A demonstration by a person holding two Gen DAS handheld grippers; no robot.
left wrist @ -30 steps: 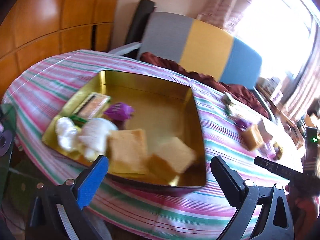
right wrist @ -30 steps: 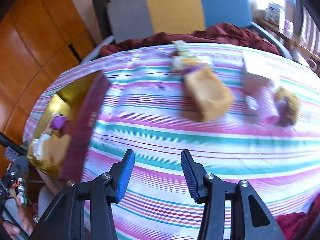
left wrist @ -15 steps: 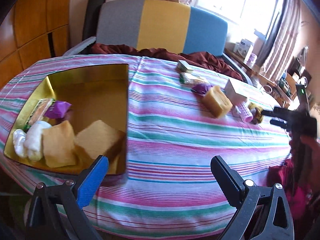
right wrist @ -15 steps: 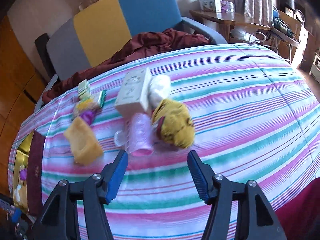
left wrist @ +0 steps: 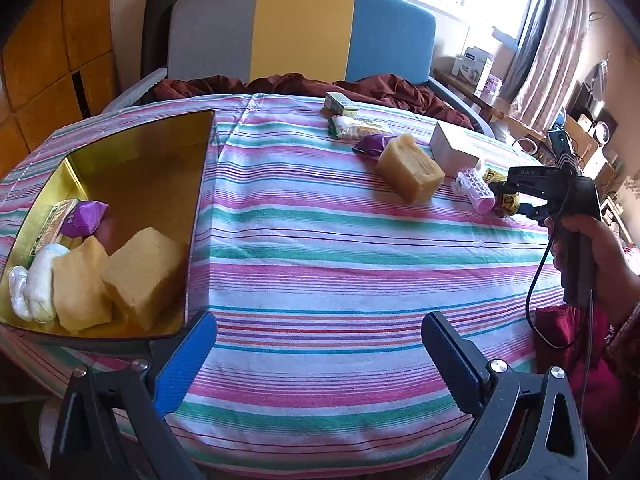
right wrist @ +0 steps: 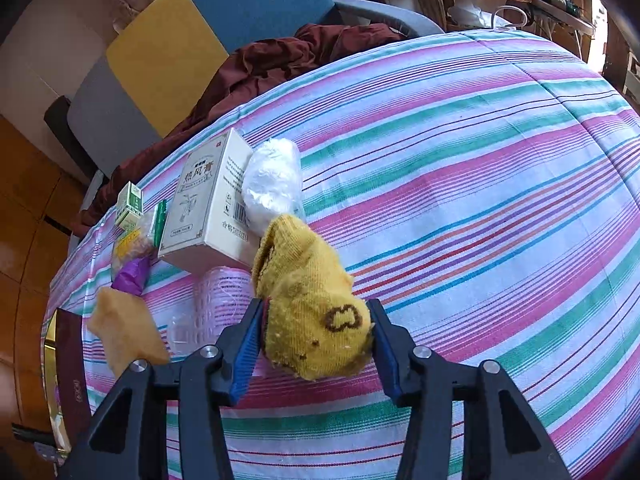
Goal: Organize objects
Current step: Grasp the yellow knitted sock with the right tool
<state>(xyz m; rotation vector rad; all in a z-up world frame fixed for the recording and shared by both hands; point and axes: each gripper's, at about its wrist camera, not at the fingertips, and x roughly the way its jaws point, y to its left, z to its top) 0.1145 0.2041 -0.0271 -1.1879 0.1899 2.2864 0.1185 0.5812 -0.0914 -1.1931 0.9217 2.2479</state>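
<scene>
A gold tin point(left wrist: 132, 160) on the striped tablecloth holds two yellow sponges point(left wrist: 140, 276), a purple wrapped item point(left wrist: 84, 218) and white bundles point(left wrist: 32, 288). My left gripper point(left wrist: 316, 360) is open and empty above the cloth's near edge. My right gripper point(right wrist: 316, 320) is open with its fingers on either side of a yellow sock point(right wrist: 312, 300); it also shows in the left wrist view point(left wrist: 516, 200). Beside the sock lie a pink roller point(right wrist: 216, 300), a white box point(right wrist: 208, 200), a white plastic wad point(right wrist: 272, 180) and a yellow sponge point(right wrist: 124, 328).
A small green box point(left wrist: 340, 104), a snack packet point(left wrist: 356, 126) and a purple wrapper point(left wrist: 372, 144) lie at the far side of the table. A grey, yellow and blue sofa point(left wrist: 300, 32) with a maroon blanket point(left wrist: 380, 88) stands behind. A wooden wardrobe point(left wrist: 48, 40) is at the left.
My left gripper swung right from over the tin toward the table's middle. My right gripper moved forward to the yellow sock, which now sits between its fingers.
</scene>
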